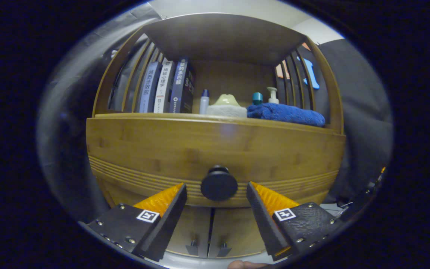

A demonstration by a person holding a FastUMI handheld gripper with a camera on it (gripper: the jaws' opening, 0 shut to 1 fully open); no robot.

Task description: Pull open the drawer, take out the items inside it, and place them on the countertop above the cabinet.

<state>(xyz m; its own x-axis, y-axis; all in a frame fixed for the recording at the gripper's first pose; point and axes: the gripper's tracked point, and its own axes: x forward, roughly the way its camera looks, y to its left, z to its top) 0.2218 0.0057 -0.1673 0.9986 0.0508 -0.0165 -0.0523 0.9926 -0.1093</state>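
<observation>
Between the spread tongs (pixel 217 190), drawer knob (pixel 219 183), untouched, drawer (pixel 162 149) closed

A staged home corner set up in a booth, with a bamboo cabinet (pixel 215 145) as its one piece of furniture. On the shelf above the cabinet's drawer front stand books (pixel 166 89) to the left, then small bottles (pixel 204 101), a folded grey cloth (pixel 227 111) and a blue towel (pixel 286 113) to the right, with a pump bottle (pixel 273 95) behind the towel: bathroom and bedroom things. Black cloth (pixel 360 112) hangs around and behind the cabinet, and a pale wall (pixel 237 7) shows above it. The gripper (pixel 217 192) hangs open, its fingers either side of the drawer knob (pixel 218 184).
</observation>
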